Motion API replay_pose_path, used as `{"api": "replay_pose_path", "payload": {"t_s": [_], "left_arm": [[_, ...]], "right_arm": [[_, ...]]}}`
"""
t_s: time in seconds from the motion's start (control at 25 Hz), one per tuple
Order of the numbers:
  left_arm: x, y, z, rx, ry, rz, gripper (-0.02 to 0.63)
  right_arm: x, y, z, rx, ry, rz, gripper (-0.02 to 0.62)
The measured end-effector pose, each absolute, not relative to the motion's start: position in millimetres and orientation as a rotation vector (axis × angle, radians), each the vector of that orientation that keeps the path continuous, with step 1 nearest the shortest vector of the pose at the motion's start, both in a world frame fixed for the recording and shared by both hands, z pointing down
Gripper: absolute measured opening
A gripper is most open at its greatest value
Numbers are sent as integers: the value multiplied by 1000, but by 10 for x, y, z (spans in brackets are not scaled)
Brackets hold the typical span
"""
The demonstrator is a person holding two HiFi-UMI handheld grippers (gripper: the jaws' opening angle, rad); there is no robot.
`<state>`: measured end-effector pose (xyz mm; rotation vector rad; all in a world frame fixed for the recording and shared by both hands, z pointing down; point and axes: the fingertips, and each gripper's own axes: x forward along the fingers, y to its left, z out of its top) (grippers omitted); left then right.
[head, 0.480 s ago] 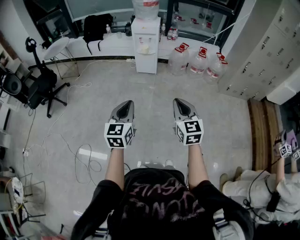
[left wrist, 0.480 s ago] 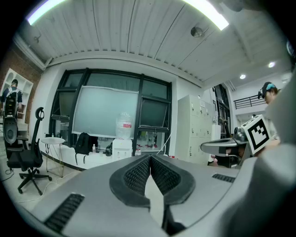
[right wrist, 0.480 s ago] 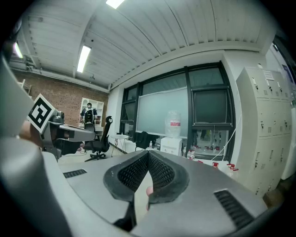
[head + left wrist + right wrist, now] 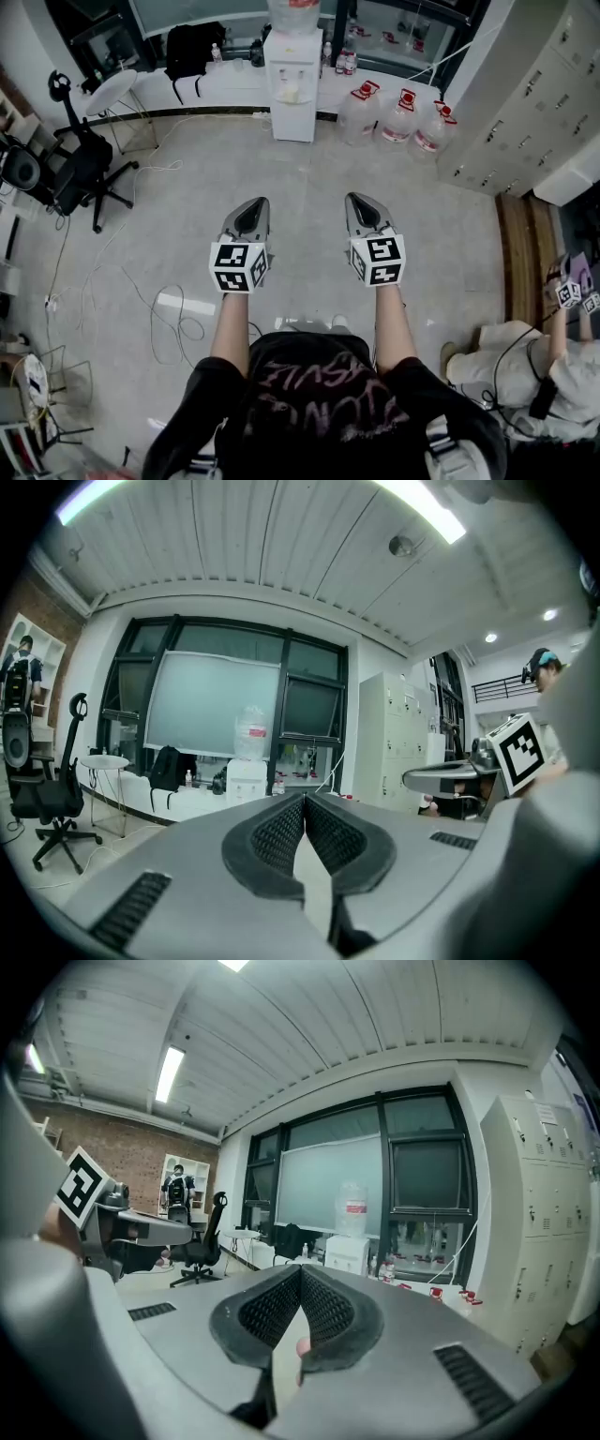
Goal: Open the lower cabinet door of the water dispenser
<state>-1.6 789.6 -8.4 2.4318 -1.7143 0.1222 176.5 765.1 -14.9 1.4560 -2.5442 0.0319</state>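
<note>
The left claw (image 4: 251,208) and the right claw (image 4: 362,202) are held side by side in front of the person, above the bare floor (image 4: 309,169), both pointing toward the far wall. In the left gripper view, the left claw (image 4: 305,800) has its jaws together at the tips with nothing between them. In the right gripper view, the right claw (image 4: 300,1270) is likewise closed and empty.

The water dispenser (image 4: 292,84) (white, with an inverted bottle on top) stands against the far wall, well apart from both claws and roughly straight ahead of them. Its lower cabinet door (image 4: 293,120) sits flush with the body. Three large water bottles (image 4: 398,120) stand on the floor just right of the dispenser. An office chair (image 4: 84,173) stands at the far left, and loose cables (image 4: 169,319) lie on the floor at the near left.
</note>
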Motion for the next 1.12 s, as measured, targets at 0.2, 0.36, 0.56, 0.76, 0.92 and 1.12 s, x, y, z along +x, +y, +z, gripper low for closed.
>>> {"api": "replay_pose_path", "payload": {"t_s": [0.2, 0.36, 0.56, 0.76, 0.92, 1.12], "left_arm": [[-45, 7904, 14, 2426, -1682, 126, 17], [-28, 7849, 110, 2429, -1653, 134, 17], [-119, 7709, 196, 2447, -1639, 154, 17], [-250, 7237, 324, 2420, -1677, 149, 18], [-354, 6823, 474, 2409, -1676, 194, 17], [-360, 6040, 577, 2398, -1653, 229, 17]], "right_arm": [[1690, 7689, -53, 1430, -2531, 35, 14], [1721, 7641, 30, 1440, -2514, 56, 14], [1651, 7444, 136, 1448, -2501, 70, 14], [1594, 6882, 320, 1430, -2512, 75, 14], [1516, 6448, 457, 1429, -2515, 98, 14], [1517, 5680, 559, 1428, -2501, 124, 14]]}}
